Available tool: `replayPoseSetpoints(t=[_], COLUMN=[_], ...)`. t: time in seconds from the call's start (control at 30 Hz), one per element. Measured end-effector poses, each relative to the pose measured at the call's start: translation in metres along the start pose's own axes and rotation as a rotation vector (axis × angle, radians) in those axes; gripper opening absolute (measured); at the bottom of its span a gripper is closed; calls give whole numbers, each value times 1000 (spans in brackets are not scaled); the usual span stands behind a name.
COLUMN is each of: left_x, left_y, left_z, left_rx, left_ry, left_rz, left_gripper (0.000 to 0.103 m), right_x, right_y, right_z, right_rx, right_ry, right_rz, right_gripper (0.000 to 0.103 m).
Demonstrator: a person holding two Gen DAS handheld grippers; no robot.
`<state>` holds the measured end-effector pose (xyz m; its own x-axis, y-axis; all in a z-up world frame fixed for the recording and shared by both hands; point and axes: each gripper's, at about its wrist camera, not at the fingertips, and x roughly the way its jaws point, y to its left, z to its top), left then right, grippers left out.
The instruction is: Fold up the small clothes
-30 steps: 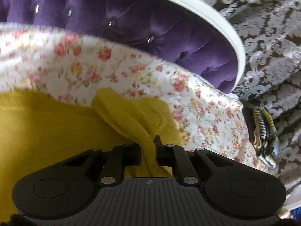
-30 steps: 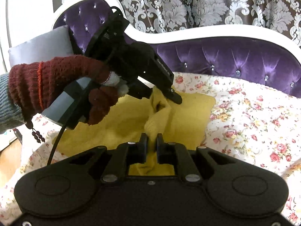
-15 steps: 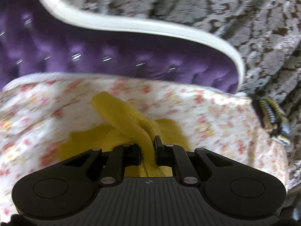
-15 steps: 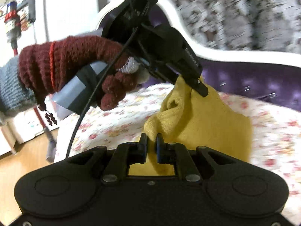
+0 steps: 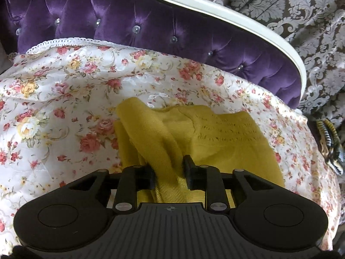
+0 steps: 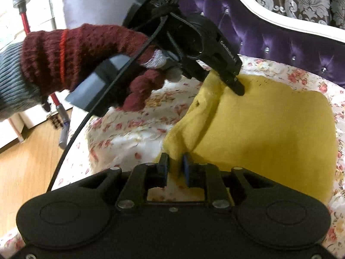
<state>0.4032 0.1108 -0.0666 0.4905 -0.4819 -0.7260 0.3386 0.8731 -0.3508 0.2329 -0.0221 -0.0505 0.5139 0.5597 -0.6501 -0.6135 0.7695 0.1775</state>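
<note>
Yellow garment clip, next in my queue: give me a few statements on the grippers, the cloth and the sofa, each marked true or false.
1. The left gripper has a bunch of the yellow knit garment between its fingers. True.
2. The right gripper hangs empty above the cover. False: a fold of the garment's edge sits between its fingers.
3. The garment lies on a floral cover. True.
4. The sofa back is green leather. False: it is tufted purple fabric with a white frame.
5. The left hand is bare. False: it wears a dark red knit glove.
</note>
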Motion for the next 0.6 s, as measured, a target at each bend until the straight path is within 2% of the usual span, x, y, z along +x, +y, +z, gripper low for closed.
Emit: replayPoseSetpoints(t=[0.1, 0.17, 0.27, 0.33, 0.43, 0.47, 0.53, 0.57, 0.6], left_x=[-6, -8, -12, -17, -30, -36, -46, -48, -49], left_y=[6, 10, 23, 29, 21, 15, -4, -14, -25], left_z=[-2, -2, 1, 7, 13, 14, 12, 11, 9], left_rx=[-29, -47, -103, -137, -84, -64, -12, 15, 43], left_ry=[-24, -45, -90, -115, -154, -165, -192, -201, -206], left_rz=[9, 38, 119, 221, 288, 292, 283, 278, 270], left_gripper=[28, 34, 34, 34, 34, 34, 40, 43, 52], right_x=[-13, -21, -36, -45, -56, -60, -64, -63, -62], right_y=[7, 6, 0, -7, -24, -32, -49, -59, -69], right_z=[-5, -8, -8, -3, 8, 12, 19, 23, 27], right_rx=[-11, -13, 2, 18, 60, 74, 97, 108, 117], right_ry=[8, 14, 3, -17, -64, -84, -122, -138, -151], right_rz=[39, 57, 73, 73, 54, 32, -29, -63, -92], right_gripper=[27, 27, 27, 27, 29, 32, 57, 61, 66])
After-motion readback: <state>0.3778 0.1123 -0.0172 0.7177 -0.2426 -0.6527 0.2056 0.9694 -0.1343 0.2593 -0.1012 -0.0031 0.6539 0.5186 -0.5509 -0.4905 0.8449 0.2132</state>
